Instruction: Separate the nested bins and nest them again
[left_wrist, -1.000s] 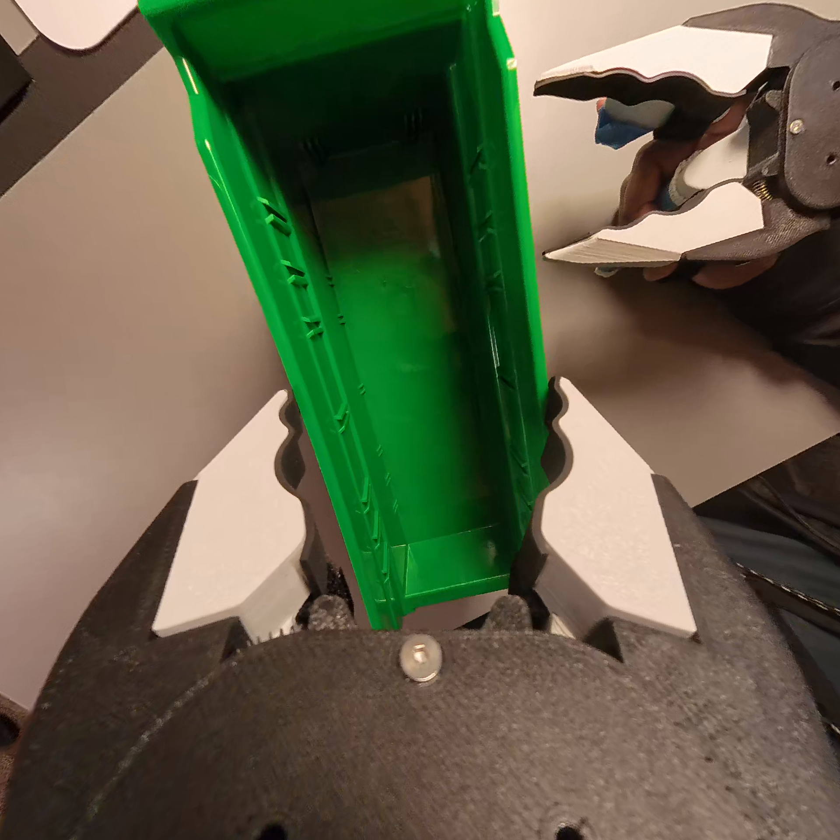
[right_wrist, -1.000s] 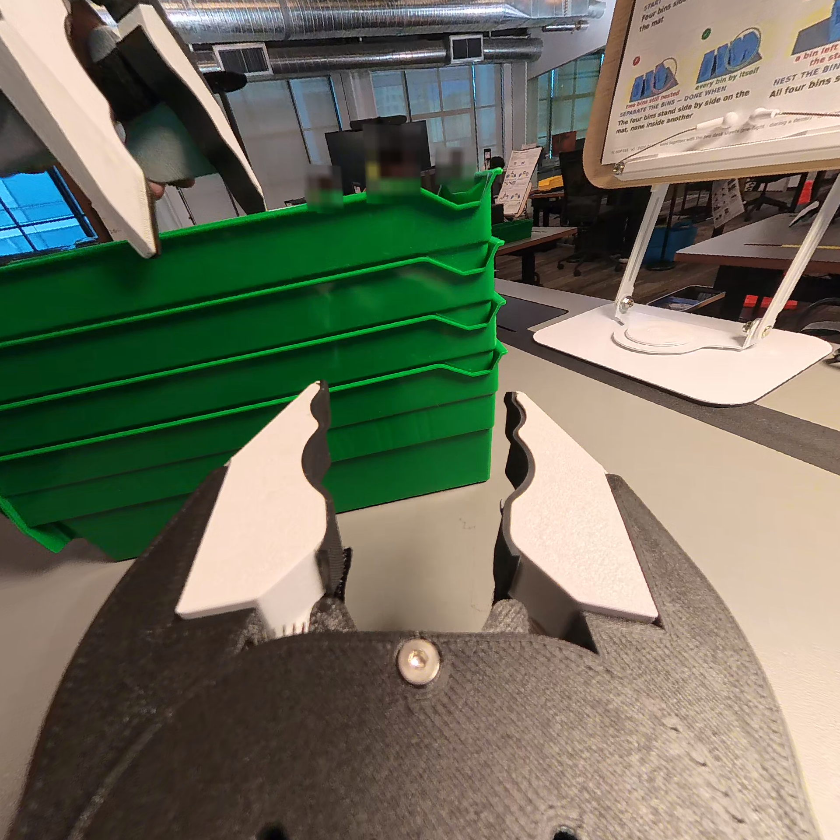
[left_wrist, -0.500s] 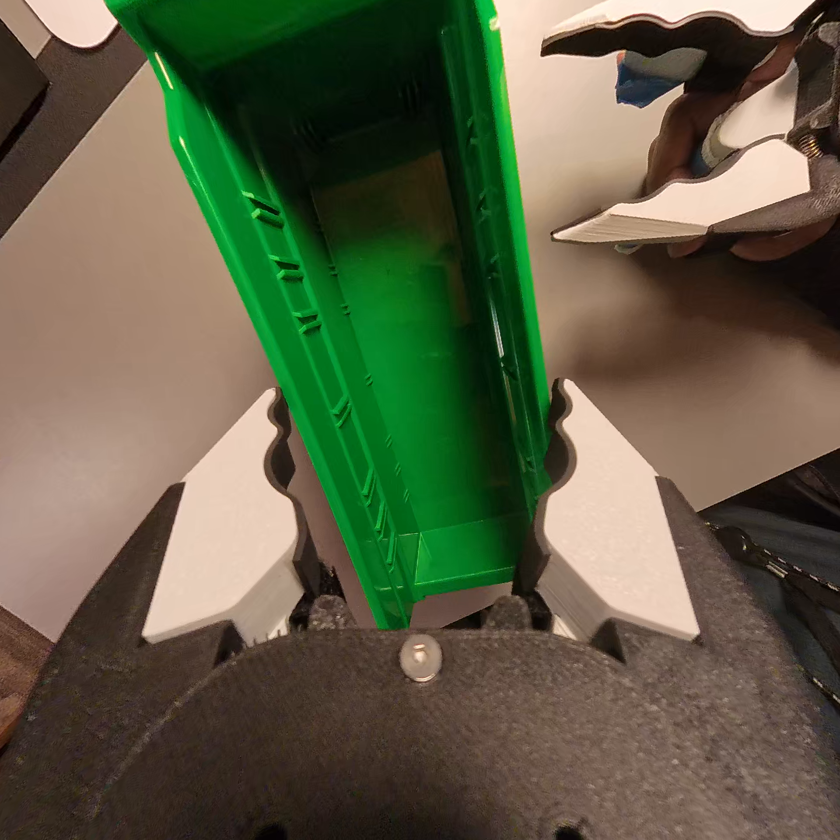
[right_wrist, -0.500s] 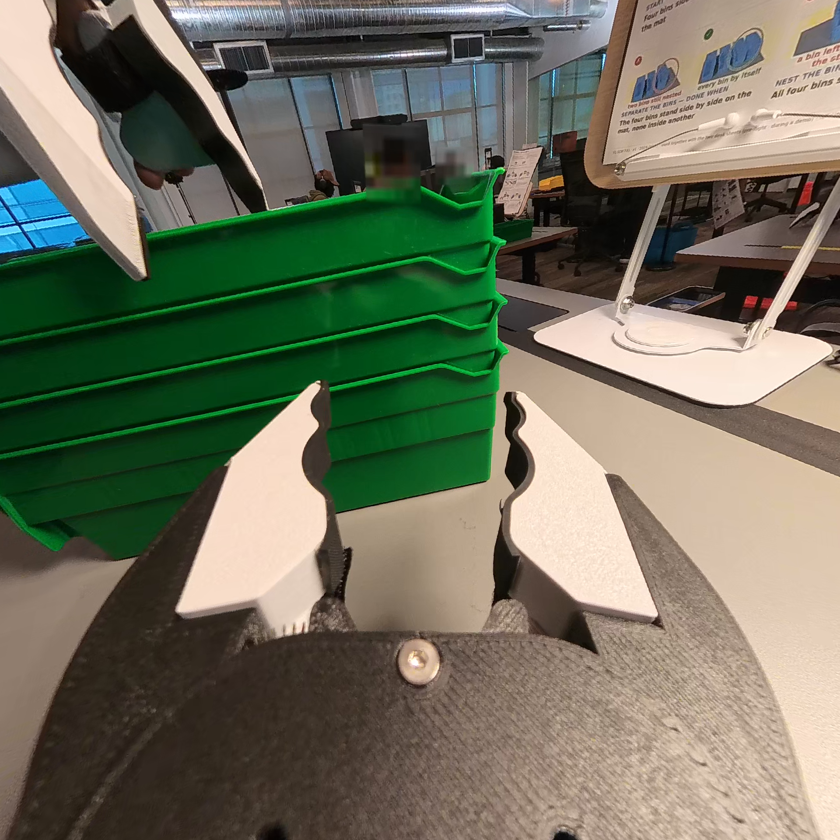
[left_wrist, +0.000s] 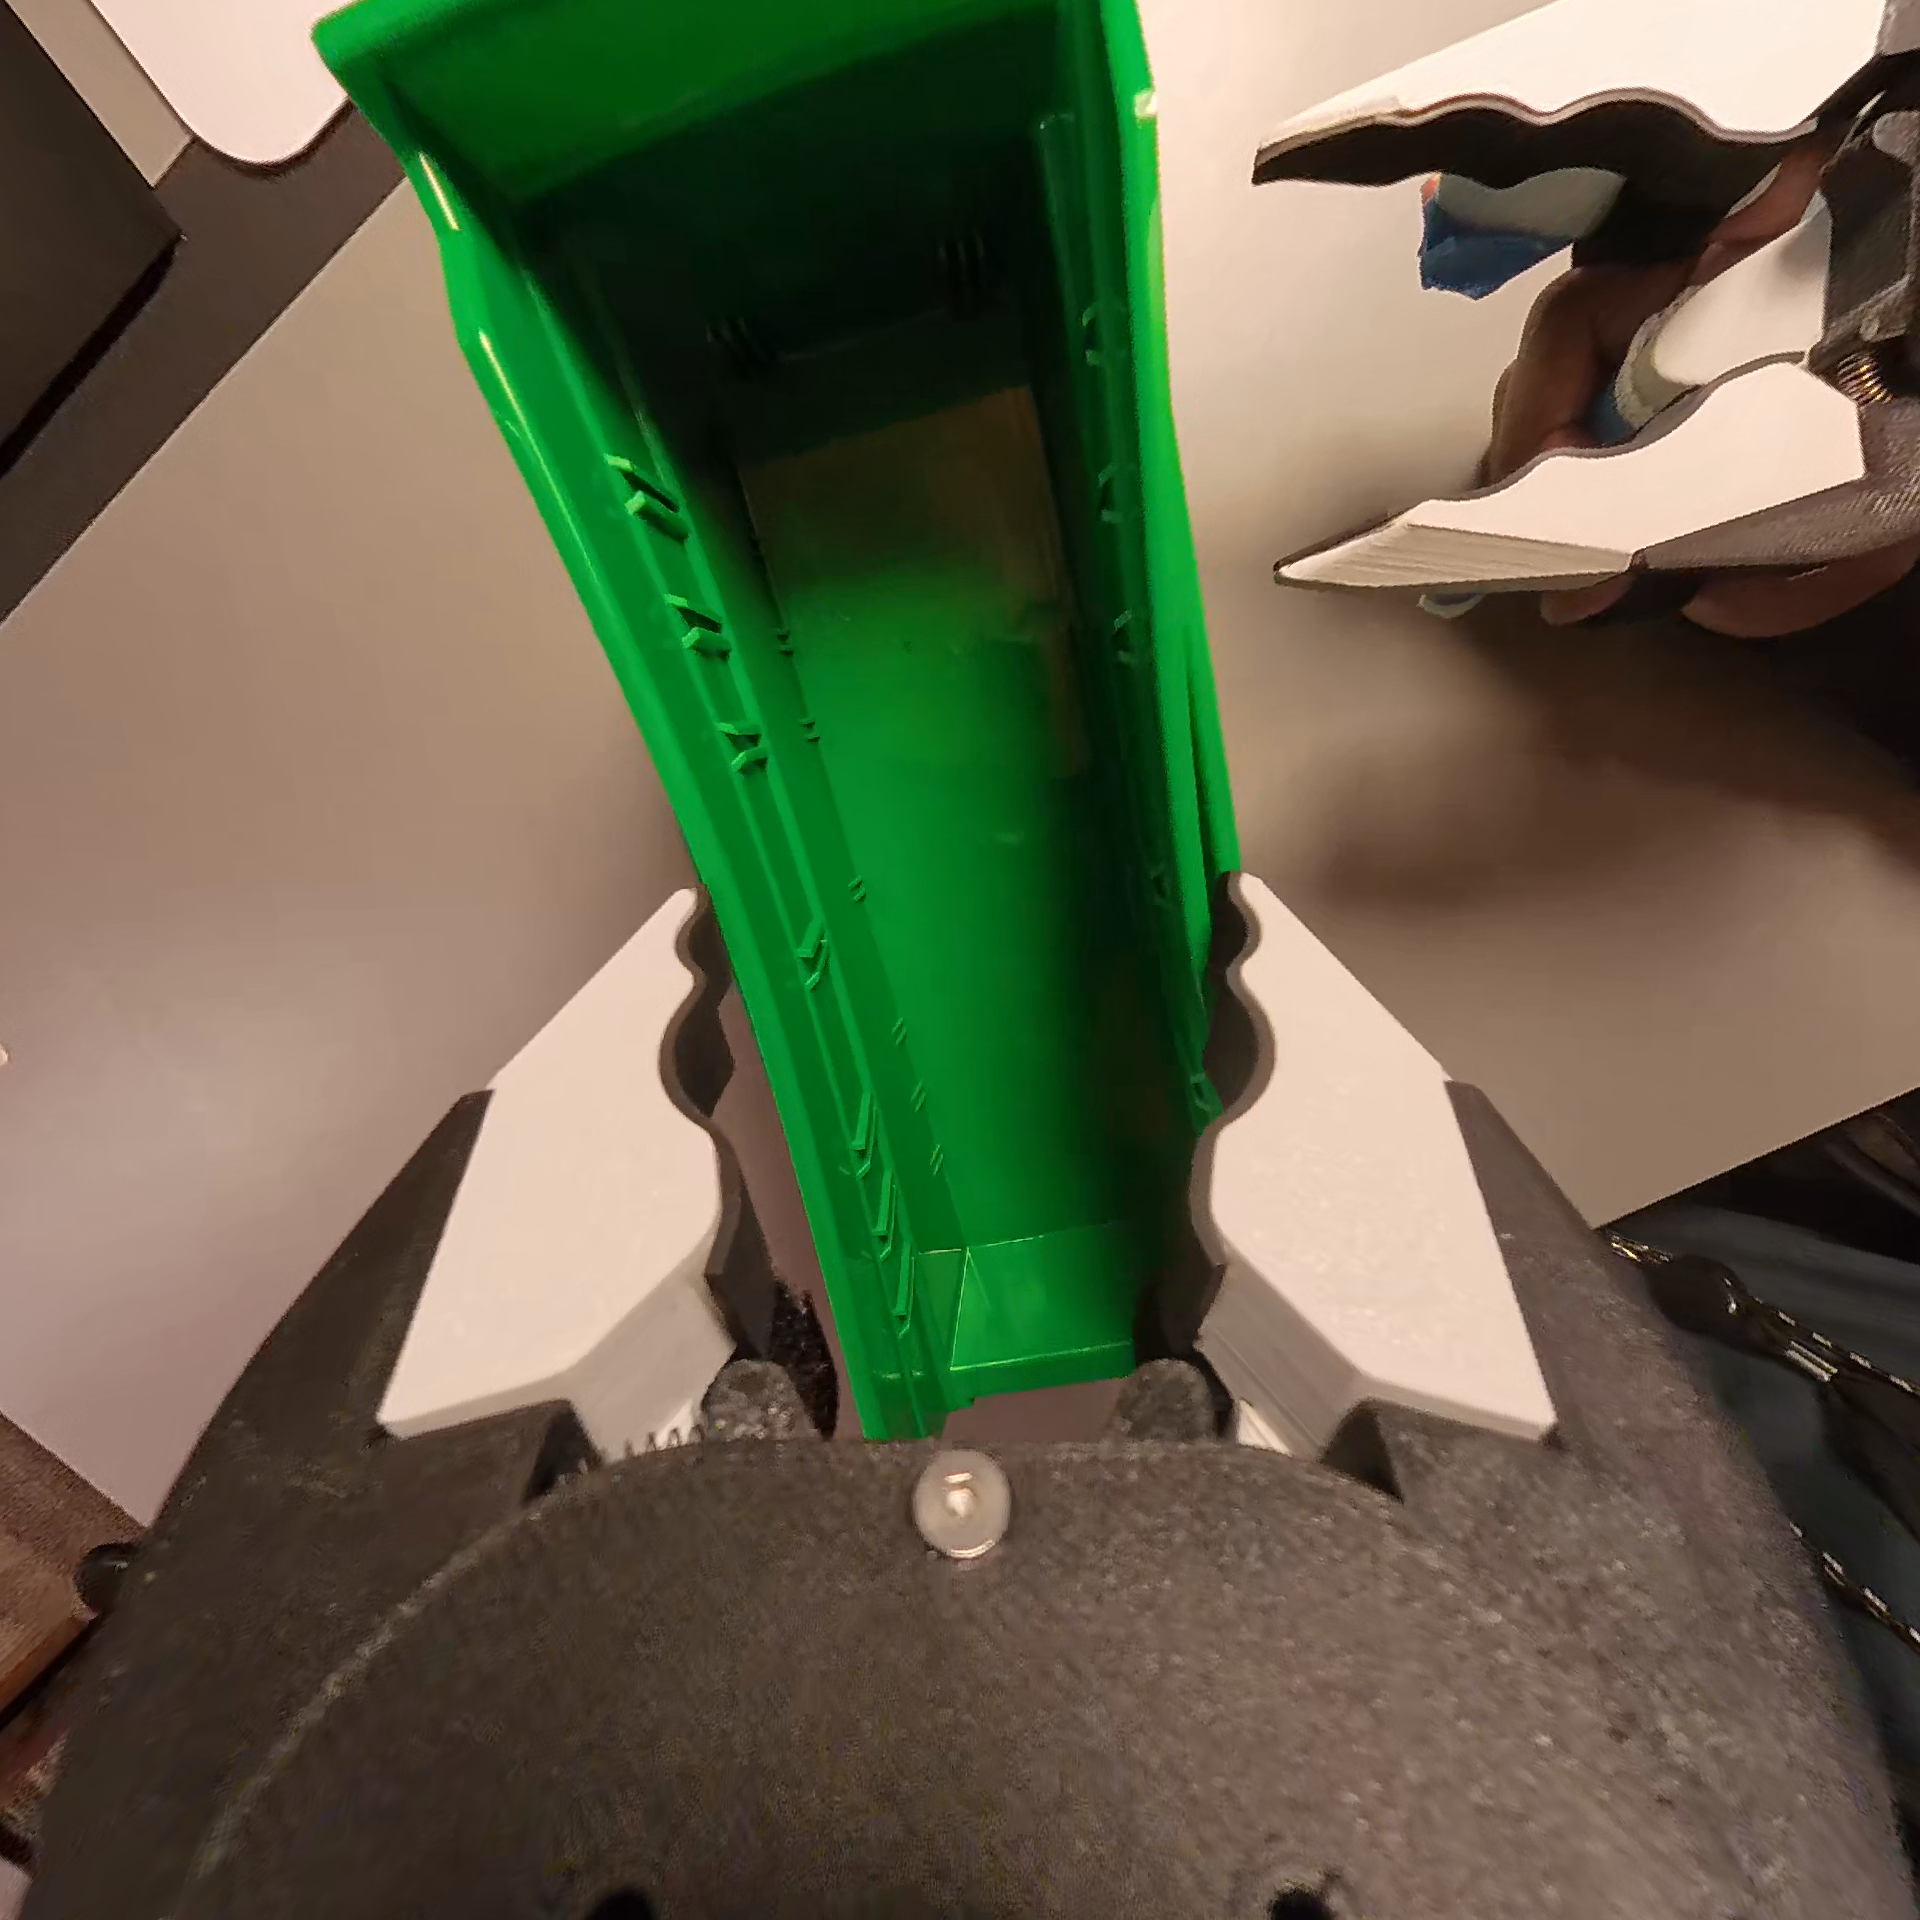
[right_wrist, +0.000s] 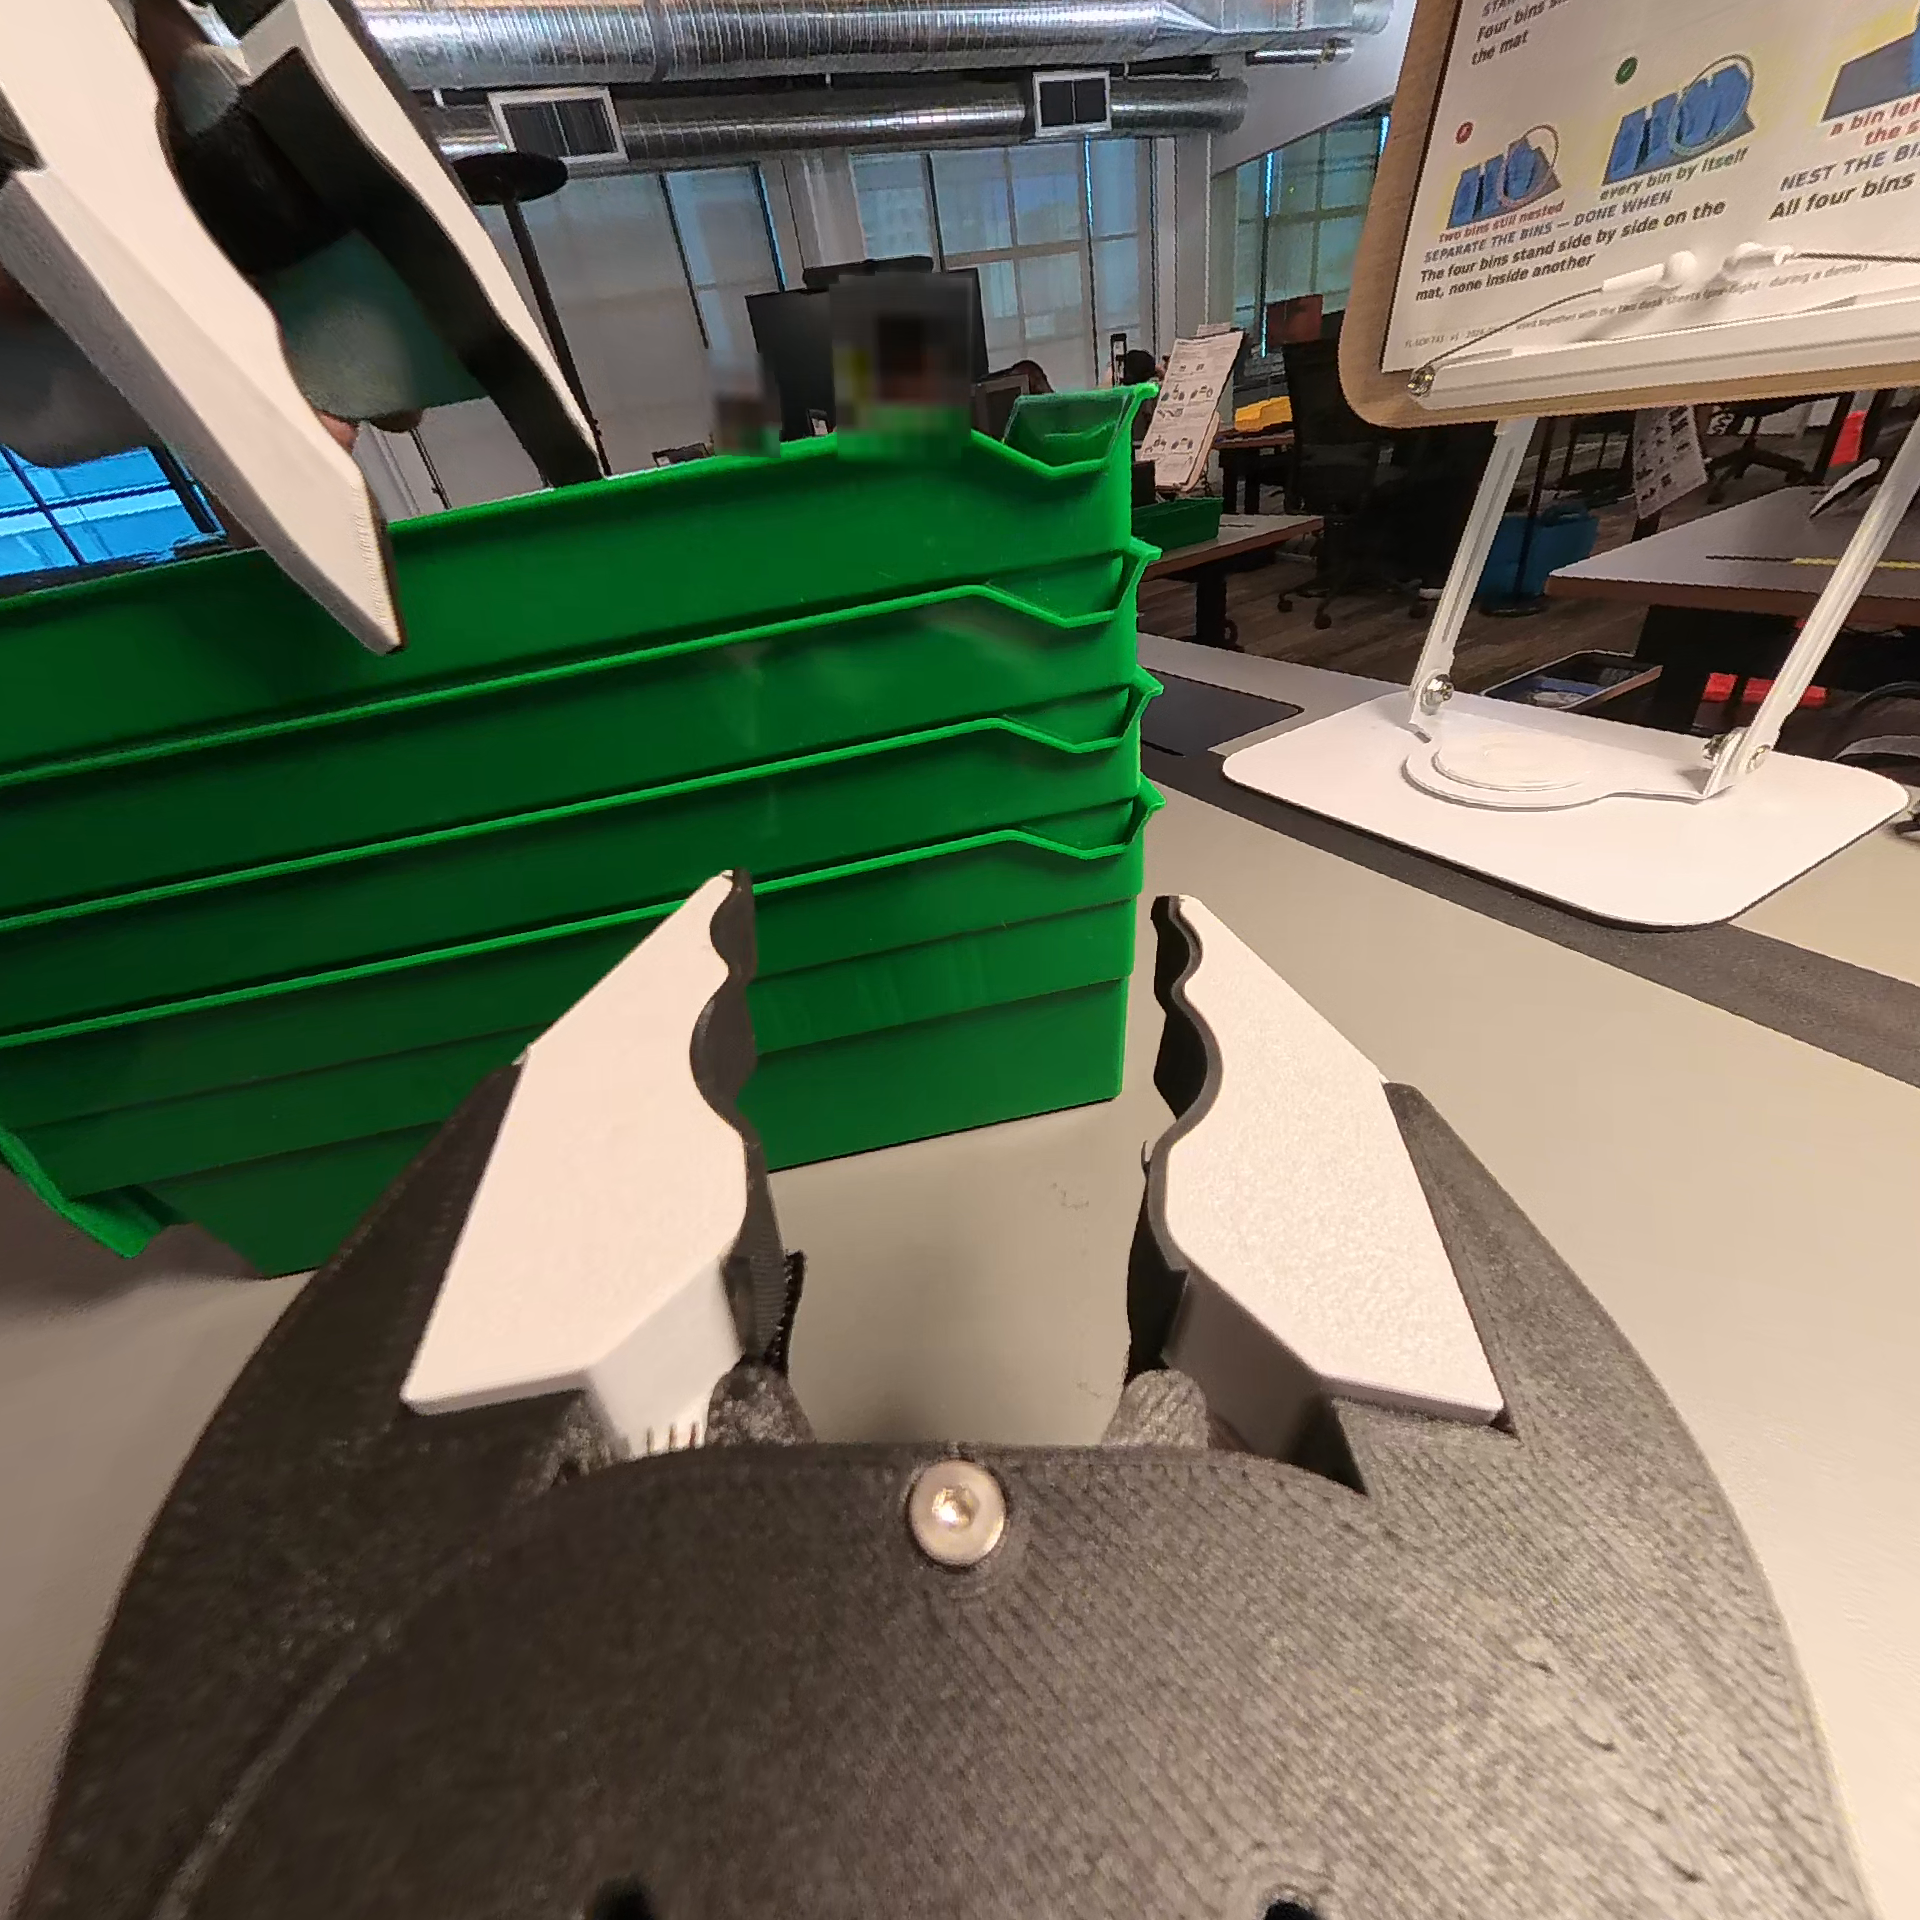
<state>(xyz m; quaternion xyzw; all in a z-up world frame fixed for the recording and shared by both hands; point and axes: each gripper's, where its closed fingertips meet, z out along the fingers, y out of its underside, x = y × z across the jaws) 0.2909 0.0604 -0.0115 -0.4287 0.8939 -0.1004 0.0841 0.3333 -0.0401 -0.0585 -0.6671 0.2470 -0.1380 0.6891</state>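
A stack of several nested green bins (right_wrist: 623, 831) stands on the grey table (right_wrist: 1507, 1195). My left gripper (left_wrist: 966, 894) comes down from above over the near end of the top bin (left_wrist: 935, 779). Its two fingertips touch that bin's long rims, one on each side. In the right wrist view one of its fingers (right_wrist: 208, 343) hangs in front of the top bin (right_wrist: 727, 551). My right gripper (right_wrist: 948, 894) is open and empty. It hovers low over the table just short of the stack's right end, and also shows in the left wrist view (left_wrist: 1273, 374).
A white stand base (right_wrist: 1558, 831) carrying an instruction board (right_wrist: 1662, 208) sits at the back right on a dark strip (right_wrist: 1766, 987). A person's hand (left_wrist: 1558, 395) holds the right gripper. The table's front edge runs at lower right in the left wrist view.
My left gripper's fingers have drawn in from a wider spread until both tips meet the top bin's rims, and the gripper shifted slightly. My right gripper has stayed in place.
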